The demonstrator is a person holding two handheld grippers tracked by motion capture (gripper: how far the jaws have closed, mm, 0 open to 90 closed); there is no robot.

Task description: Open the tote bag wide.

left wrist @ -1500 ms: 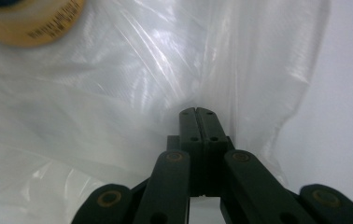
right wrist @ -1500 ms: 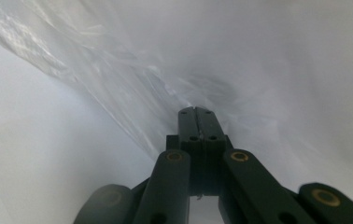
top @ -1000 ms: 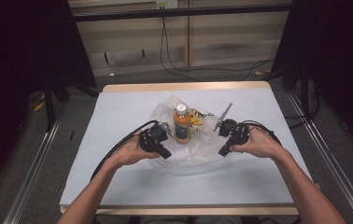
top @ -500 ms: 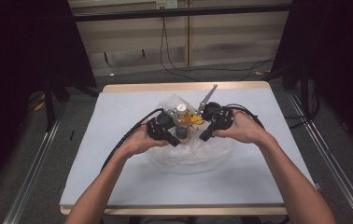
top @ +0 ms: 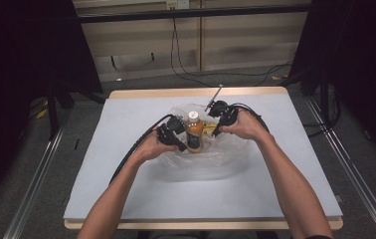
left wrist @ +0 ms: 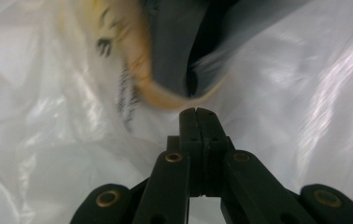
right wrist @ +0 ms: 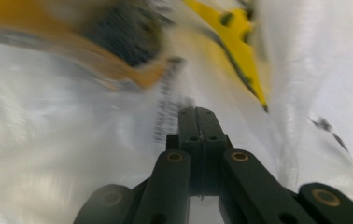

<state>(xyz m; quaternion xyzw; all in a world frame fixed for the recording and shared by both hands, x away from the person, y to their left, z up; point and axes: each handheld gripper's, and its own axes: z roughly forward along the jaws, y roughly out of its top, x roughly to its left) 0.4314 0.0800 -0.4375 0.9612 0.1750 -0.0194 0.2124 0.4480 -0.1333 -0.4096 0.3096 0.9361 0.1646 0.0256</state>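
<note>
In the high view, an orange bottle (top: 194, 132) with a white cap was seen upright at frame centre, inside a clear plastic bag (top: 211, 157) on the table (top: 126, 189). The left gripper (top: 180, 146) was held just left of the bottle, the right gripper (top: 215, 133) just right. Both pairs of jaws were pressed fully together against bag film; whether film was pinched could not be told.

Bright table (top: 126, 189), dark surrounds, glare on plastic bag (left wrist: 314, 93), motion blur
</note>
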